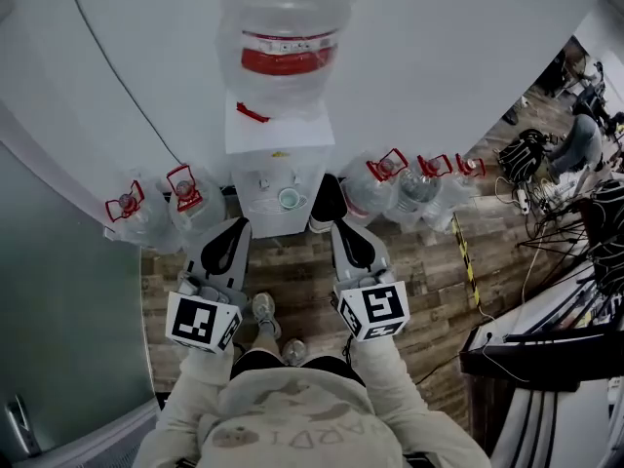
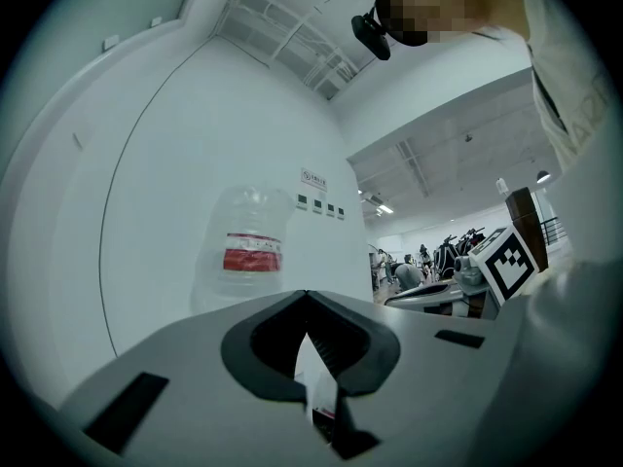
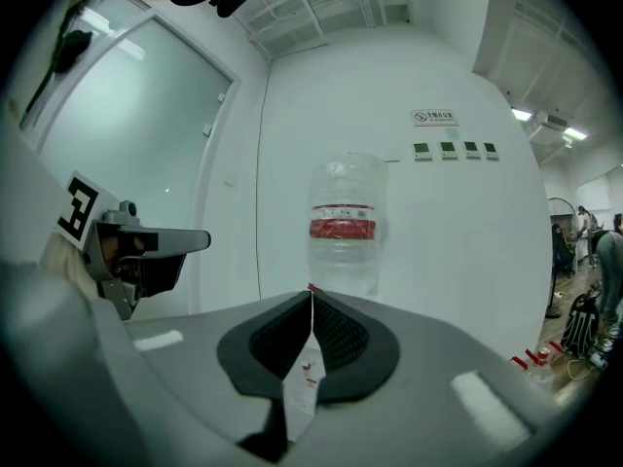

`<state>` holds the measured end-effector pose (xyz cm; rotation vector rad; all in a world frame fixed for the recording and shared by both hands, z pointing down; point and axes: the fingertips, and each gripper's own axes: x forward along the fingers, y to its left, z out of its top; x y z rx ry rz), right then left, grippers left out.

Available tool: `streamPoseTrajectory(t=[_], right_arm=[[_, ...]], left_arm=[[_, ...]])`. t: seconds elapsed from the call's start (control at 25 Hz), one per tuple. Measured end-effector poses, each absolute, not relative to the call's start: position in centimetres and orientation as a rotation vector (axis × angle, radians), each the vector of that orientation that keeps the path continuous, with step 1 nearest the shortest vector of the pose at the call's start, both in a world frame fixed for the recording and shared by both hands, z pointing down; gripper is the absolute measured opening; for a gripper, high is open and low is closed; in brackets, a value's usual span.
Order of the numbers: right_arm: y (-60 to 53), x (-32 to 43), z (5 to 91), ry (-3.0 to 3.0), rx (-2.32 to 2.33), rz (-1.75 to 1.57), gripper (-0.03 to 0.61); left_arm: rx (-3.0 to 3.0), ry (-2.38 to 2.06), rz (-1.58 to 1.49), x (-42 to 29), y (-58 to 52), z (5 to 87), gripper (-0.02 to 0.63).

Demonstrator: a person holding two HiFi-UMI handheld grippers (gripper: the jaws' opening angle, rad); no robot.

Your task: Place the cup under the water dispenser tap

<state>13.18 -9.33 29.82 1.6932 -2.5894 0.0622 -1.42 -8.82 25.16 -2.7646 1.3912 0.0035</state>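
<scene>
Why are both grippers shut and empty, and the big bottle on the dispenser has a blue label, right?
Only the colour is wrong. The bottle on the dispenser has a red label, not a blue one, as the head view shows. The left gripper and right gripper are indeed shut and empty.

This is a shared workspace or lab hall rather than a home. A water dispenser (image 1: 279,178) topped by an upturned bottle (image 1: 285,47) stands against the far white wall, with spare water bottles (image 1: 185,198) on the wood-look floor (image 1: 302,281) on either side. A glass partition (image 1: 58,300) closes the left. On the right are tangled cables (image 1: 546,213) and a loaded workbench (image 1: 546,344). Exposed ceiling framework (image 2: 292,42) runs overhead.
</scene>
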Motion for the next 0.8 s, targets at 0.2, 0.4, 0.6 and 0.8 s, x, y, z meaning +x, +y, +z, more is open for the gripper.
streamPoseTrajectory(t=[0.2, 0.4, 0.6, 0.8], right_arm=[[-7.9, 13.4, 27.6, -2.618, 1.713, 0.010, 0.009], [-6.6, 13.5, 26.3, -2.629, 1.717, -0.040, 0.009], [-5.5, 13.6, 25.5, -2.640, 1.719, -0.075, 0.009], [-5.0, 13.6, 25.0, -2.648, 1.697, -0.109, 0.009]], left_arm=[[-2.746, 1.370, 0.028, -1.0, -7.6, 23.7, 0.005], [-2.736, 1.347, 0.052, -0.5, -6.4, 22.7, 0.005], [-2.731, 1.327, 0.063, 0.1, -5.3, 22.2, 0.005], [-2.729, 1.323, 0.067, 0.5, -5.0, 21.9, 0.005]])
